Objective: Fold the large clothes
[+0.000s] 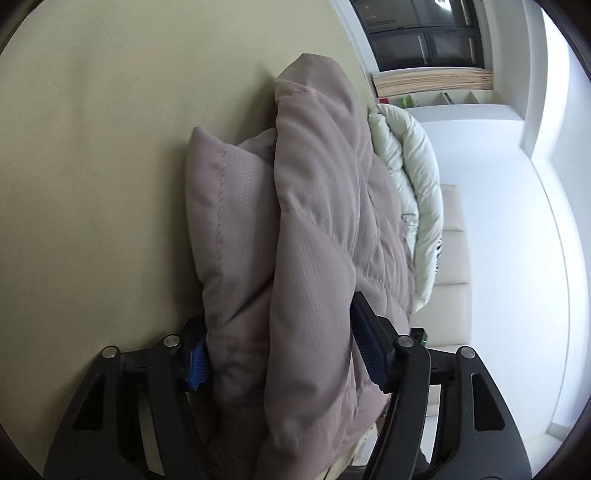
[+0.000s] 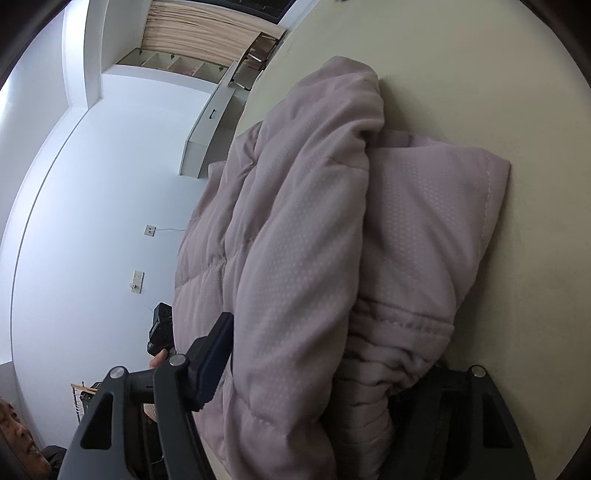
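Observation:
A mauve-grey puffer jacket (image 1: 314, 221) lies folded in thick layers on a pale greenish table (image 1: 92, 147). My left gripper (image 1: 280, 347) is shut on the folded bundle, one blue-padded finger on each side of it. In the right wrist view the same jacket (image 2: 314, 240) fills the middle. My right gripper (image 2: 325, 369) is shut on its other end, near a gathered cuff (image 2: 388, 350). The right finger of that gripper is mostly hidden by cloth.
A pale mint-white puffer garment (image 1: 413, 177) lies behind the jacket at the table's edge. A beige sofa (image 1: 454, 258), white walls and a dark window (image 1: 424, 33) show beyond. A person's face (image 2: 18, 439) is at the lower left of the right wrist view.

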Action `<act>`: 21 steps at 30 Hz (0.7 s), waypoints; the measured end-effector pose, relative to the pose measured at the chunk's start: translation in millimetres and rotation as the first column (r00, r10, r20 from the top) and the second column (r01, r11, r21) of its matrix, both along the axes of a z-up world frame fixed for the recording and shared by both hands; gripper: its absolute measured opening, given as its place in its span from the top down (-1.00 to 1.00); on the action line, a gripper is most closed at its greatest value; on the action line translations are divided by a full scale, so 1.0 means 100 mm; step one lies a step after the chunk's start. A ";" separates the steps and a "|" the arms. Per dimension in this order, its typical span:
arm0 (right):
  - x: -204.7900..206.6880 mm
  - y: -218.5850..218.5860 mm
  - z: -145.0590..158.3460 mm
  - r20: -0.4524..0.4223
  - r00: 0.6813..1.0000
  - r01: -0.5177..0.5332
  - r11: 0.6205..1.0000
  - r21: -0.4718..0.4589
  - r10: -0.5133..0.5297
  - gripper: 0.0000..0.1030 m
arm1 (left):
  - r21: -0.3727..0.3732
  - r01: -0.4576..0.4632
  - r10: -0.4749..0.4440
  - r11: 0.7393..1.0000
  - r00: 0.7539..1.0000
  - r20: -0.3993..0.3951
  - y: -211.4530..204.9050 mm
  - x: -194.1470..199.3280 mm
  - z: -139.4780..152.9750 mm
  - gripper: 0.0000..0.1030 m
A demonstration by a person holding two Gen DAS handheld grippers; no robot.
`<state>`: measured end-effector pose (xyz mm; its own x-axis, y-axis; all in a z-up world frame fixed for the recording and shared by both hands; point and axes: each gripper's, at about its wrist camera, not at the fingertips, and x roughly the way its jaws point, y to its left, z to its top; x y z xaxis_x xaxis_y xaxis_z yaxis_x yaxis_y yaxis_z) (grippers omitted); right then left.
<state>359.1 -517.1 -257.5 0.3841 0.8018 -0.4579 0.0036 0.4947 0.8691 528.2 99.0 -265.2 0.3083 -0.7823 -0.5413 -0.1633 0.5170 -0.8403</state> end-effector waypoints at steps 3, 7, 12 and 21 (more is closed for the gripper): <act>0.07 0.05 0.02 0.001 1.000 -0.007 1.000 -0.024 0.007 -0.27 | 0.029 0.002 -0.002 1.000 1.000 0.007 -0.13 0.09 -0.04 -0.01; -0.06 0.08 0.17 0.043 0.999 0.007 0.997 -0.072 -0.004 0.04 | 0.027 -0.002 0.002 1.000 1.000 0.026 -0.15 0.06 0.00 0.32; -0.42 0.19 0.55 0.098 0.995 0.010 0.989 -0.145 0.005 0.16 | 0.046 0.009 -0.011 0.999 0.999 0.047 -0.19 -0.19 0.29 0.43; -1.58 0.45 0.87 0.155 0.987 -0.022 0.995 -0.099 0.038 0.18 | 0.021 0.040 -0.042 0.999 0.993 0.108 0.00 -1.36 0.84 0.44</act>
